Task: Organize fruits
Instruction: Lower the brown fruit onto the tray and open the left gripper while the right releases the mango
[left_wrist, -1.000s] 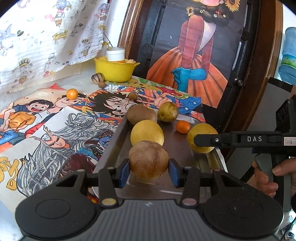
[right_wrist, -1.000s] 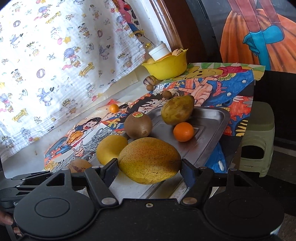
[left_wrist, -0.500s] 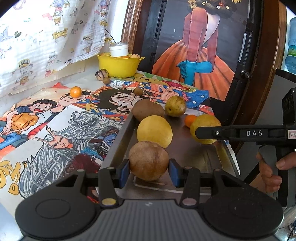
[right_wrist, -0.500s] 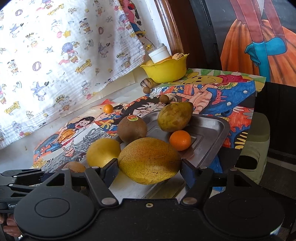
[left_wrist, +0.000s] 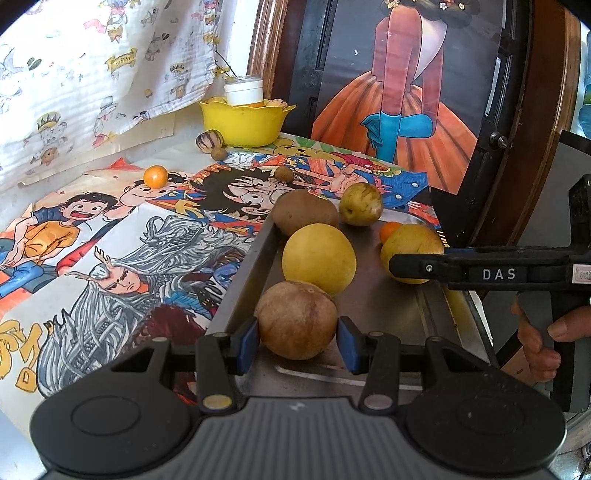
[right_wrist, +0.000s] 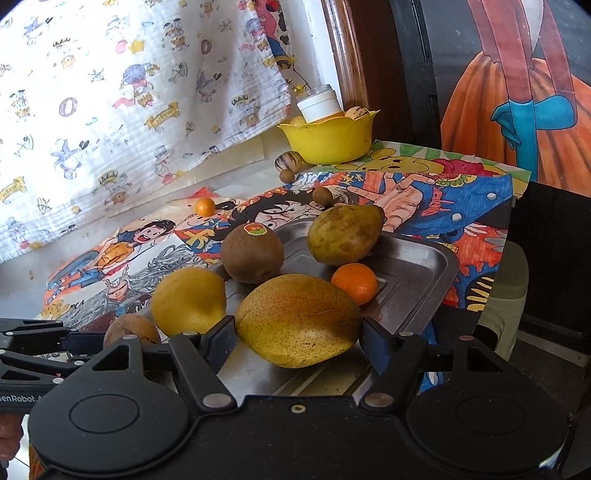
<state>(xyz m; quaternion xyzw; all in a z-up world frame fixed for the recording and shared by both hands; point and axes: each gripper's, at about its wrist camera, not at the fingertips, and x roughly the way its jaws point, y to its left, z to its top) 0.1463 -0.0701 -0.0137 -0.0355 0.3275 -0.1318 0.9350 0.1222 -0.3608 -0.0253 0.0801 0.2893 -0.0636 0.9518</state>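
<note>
A steel tray (left_wrist: 373, 306) (right_wrist: 417, 266) holds several fruits. My left gripper (left_wrist: 297, 339) stands around a round brown fruit (left_wrist: 296, 319) at the tray's near end, with small gaps at both pads. My right gripper (right_wrist: 298, 334) stands around a large yellow mango (right_wrist: 299, 319), also seen in the left wrist view (left_wrist: 410, 251), with a gap at the right pad. Also on the tray are a yellow round fruit (left_wrist: 318, 258) (right_wrist: 188, 301), a kiwi (left_wrist: 304, 210) (right_wrist: 253, 254), a green-brown pear (left_wrist: 360, 205) (right_wrist: 345, 234) and a small orange (right_wrist: 354, 282).
A yellow bowl (left_wrist: 245, 120) (right_wrist: 328, 138) with a white jar stands at the back. Loose on the cartoon cloth are a small orange fruit (left_wrist: 155, 176) (right_wrist: 205, 206), a striped fruit (left_wrist: 208, 140) and small brown balls (left_wrist: 283, 173). A pale stool (right_wrist: 506, 291) stands right of the table.
Both grippers have opened slightly off their fruits and drawn back a little from the tray. The fruits stay where they were on the tray.
</note>
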